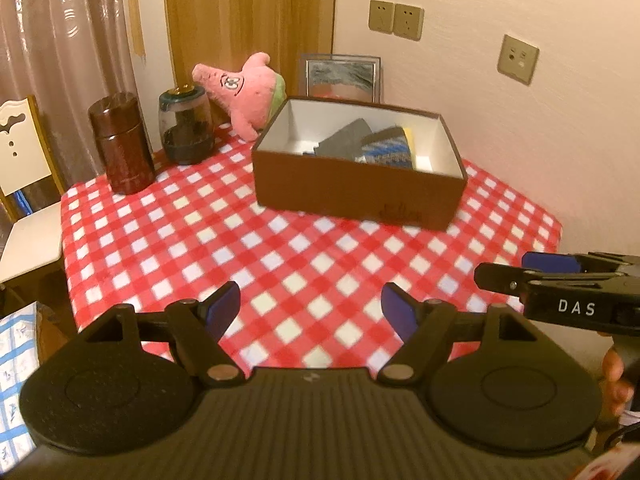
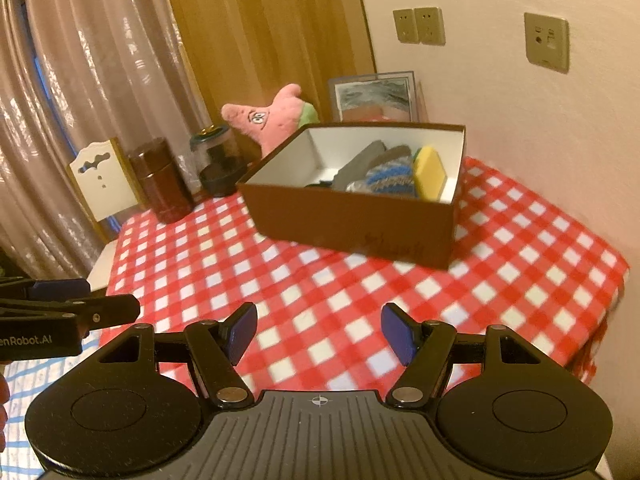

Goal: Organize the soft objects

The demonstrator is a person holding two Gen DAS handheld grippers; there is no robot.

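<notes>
Both hand-held grippers hover over the near edge of the checkered tabletop (image 1: 280, 264), jaws spread and holding nothing: the left hand-held gripper (image 1: 316, 312) and the right hand-held gripper (image 2: 320, 332). Ahead of them sits the brown box (image 2: 352, 224), containing a yellow sponge (image 2: 430, 170), a blue knitted item (image 2: 390, 182) and grey cloth (image 2: 360, 164). Beyond the box, to its left, the pink starfish plush (image 1: 244, 92) leans beside a glass jar (image 1: 186, 128).
</notes>
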